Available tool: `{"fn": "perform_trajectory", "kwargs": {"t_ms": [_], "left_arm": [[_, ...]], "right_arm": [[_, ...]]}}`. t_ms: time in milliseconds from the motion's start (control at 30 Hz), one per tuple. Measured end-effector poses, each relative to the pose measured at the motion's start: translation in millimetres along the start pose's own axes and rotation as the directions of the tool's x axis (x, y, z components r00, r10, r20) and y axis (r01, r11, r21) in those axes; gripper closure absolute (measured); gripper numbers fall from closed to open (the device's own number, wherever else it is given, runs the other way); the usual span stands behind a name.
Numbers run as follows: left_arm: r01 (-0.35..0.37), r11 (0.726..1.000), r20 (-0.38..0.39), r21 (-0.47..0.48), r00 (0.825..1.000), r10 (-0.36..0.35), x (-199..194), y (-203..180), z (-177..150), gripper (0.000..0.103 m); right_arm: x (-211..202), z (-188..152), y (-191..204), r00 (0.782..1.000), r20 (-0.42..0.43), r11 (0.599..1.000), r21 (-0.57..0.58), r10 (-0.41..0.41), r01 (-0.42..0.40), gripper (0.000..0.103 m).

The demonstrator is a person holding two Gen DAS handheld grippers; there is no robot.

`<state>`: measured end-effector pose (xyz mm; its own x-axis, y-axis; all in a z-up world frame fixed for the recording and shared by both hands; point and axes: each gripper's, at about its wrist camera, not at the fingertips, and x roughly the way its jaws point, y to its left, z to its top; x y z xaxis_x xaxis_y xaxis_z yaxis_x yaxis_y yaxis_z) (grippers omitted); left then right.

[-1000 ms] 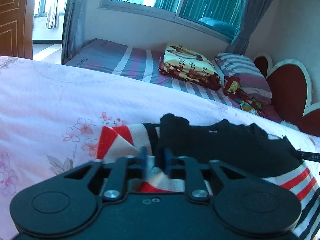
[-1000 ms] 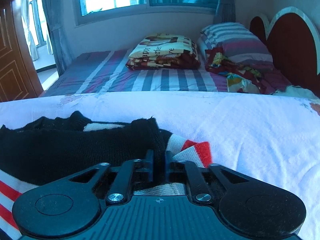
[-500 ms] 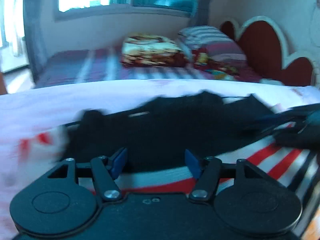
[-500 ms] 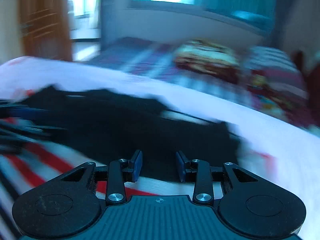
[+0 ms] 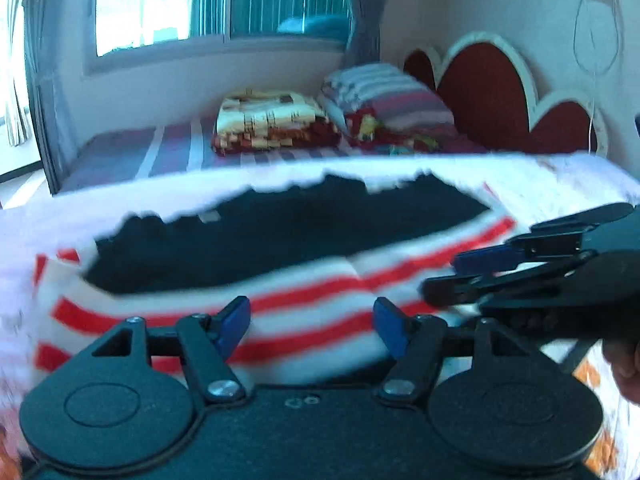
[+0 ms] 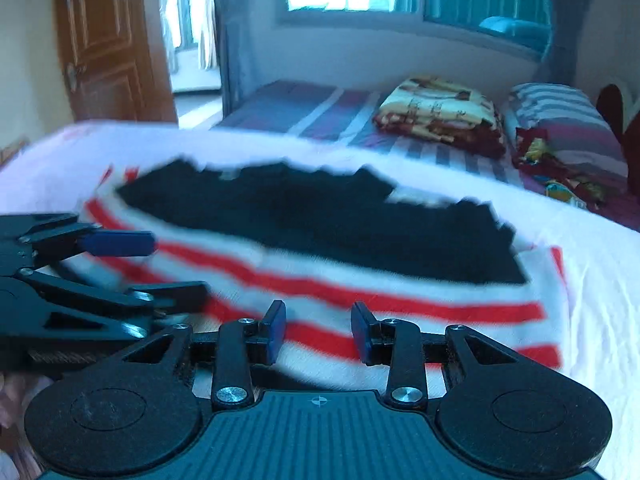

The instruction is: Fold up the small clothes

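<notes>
Nothing legible anywhere right now: the patterned folded blanket on the far bed carries dark marks too blurred to read, and the striped garment bears no readable label

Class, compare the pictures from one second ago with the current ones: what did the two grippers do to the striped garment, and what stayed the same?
Both grippers let go. The left gripper and right gripper, each shut on a folded edge of the black, red and white striped knit garment before, now stand open and drawn back, closer together. The garment stays folded on the pale floral sheet; the far striped bed is unchanged.
</notes>
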<state>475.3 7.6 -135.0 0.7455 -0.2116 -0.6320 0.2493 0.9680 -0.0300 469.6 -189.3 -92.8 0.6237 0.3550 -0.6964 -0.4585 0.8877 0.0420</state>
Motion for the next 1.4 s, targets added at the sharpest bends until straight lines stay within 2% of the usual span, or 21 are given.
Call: {"fn": "perform_trajectory", "kwargs": {"t_ms": [100, 133, 200, 233, 300, 333, 367, 400, 467, 567, 667, 733, 867, 933, 1000, 1033, 1133, 1267, 1300, 1333, 1400], "left_arm": [[-0.016, 1.0, 0.008, 0.001, 1.0, 0.016, -6, 9, -14, 0.034], [-0.024, 1.0, 0.011, -0.007, 1.0, 0.024, -11, 18, -17, 0.034], [-0.089, 0.996, 0.002, -0.027, 0.996, 0.089, -27, 34, -29, 0.033], [-0.112, 0.992, -0.01, -0.053, 0.994, 0.112, -32, 47, -36, 0.032], [-0.093, 0.986, -0.009, -0.137, 0.996, 0.093, -46, 70, -47, 0.032], [-0.107, 0.983, -0.011, -0.147, 0.994, 0.107, -53, 71, -47, 0.032], [-0.138, 0.981, -0.013, -0.137, 0.99, 0.137, -57, 67, -45, 0.036], [-0.155, 0.979, -0.01, -0.136, 0.988, 0.155, -62, 59, -43, 0.037], [-0.103, 0.982, 0.018, -0.158, 0.994, 0.107, -72, 41, -40, 0.035], [-0.062, 0.992, 0.02, -0.114, 0.998, 0.064, -71, 4, -41, 0.035], [-0.052, 0.994, -0.006, -0.094, 0.999, 0.052, -64, -15, -49, 0.035], [-0.077, 0.993, -0.028, -0.087, 0.997, 0.074, -62, -14, -58, 0.035], [-0.156, 0.984, -0.036, -0.09, 0.988, 0.153, -80, 12, -76, 0.034], [-0.163, 0.978, -0.04, -0.13, 0.986, 0.16, -92, 33, -84, 0.033], [-0.197, 0.971, -0.038, -0.137, 0.98, 0.194, -102, 43, -80, 0.034], [-0.212, 0.965, -0.036, -0.153, 0.977, 0.209, -106, 48, -80, 0.035], [-0.197, 0.952, -0.05, -0.233, 0.98, 0.19, -107, 64, -80, 0.035], [-0.203, 0.946, -0.068, -0.251, 0.979, 0.192, -102, 64, -78, 0.035], [-0.205, 0.947, -0.068, -0.247, 0.979, 0.194, -102, 63, -79, 0.035], [-0.204, 0.948, -0.069, -0.245, 0.979, 0.193, -102, 63, -79, 0.035], [-0.203, 0.951, -0.076, -0.231, 0.979, 0.19, -101, 64, -81, 0.035]], "right_arm": [[-8, -11, -7, 1.0, 0.001, 0.999, 0.009, -0.031, 0.031, 0.068], [-12, -17, -14, 0.998, -0.001, 0.998, 0.03, -0.062, 0.062, 0.068], [-17, -24, -35, 0.989, -0.031, 0.986, 0.078, -0.145, 0.147, 0.067], [-21, -29, -48, 0.988, -0.043, 0.981, 0.118, -0.149, 0.153, 0.067], [-32, -36, -62, 0.99, -0.056, 0.977, 0.163, -0.13, 0.138, 0.068], [-37, -34, -59, 0.985, -0.062, 0.973, 0.16, -0.159, 0.168, 0.068], [-45, -31, -53, 0.984, -0.039, 0.973, 0.149, -0.172, 0.176, 0.067], [-55, -28, -45, 0.989, 0.006, 0.978, 0.151, -0.146, 0.143, 0.067], [-66, -26, -22, 0.996, 0.039, 0.987, 0.144, -0.078, 0.071, 0.067], [-58, -28, 19, 0.999, 0.014, 0.996, 0.079, -0.029, 0.028, 0.067], [-45, -41, 42, 0.998, -0.038, 0.998, 0.044, -0.05, 0.051, 0.068], [-45, -53, 42, 0.996, -0.039, 0.996, 0.005, -0.086, 0.086, 0.068], [-64, -73, 2, 0.987, -0.059, 0.986, 0.069, -0.151, 0.155, 0.068], [-76, -75, -18, 0.989, -0.069, 0.985, 0.109, -0.128, 0.135, 0.068], [-103, -72, -34, 0.985, 0.033, 0.974, 0.157, -0.172, 0.165, 0.068], [-112, -70, -45, 0.981, 0.057, 0.965, 0.2, -0.184, 0.17, 0.067], [-105, -68, -79, 0.983, -0.005, 0.928, 0.329, -0.185, 0.176, 0.067], [-93, -73, -91, 0.991, -0.049, 0.92, 0.368, -0.128, 0.137, 0.068], [-92, -76, -91, 0.99, -0.058, 0.922, 0.361, -0.127, 0.139, 0.072], [-91, -78, -91, 0.99, -0.074, 0.925, 0.352, -0.121, 0.14, 0.087], [-95, -86, -90, 0.987, -0.091, 0.935, 0.318, -0.134, 0.157, 0.089]]}}
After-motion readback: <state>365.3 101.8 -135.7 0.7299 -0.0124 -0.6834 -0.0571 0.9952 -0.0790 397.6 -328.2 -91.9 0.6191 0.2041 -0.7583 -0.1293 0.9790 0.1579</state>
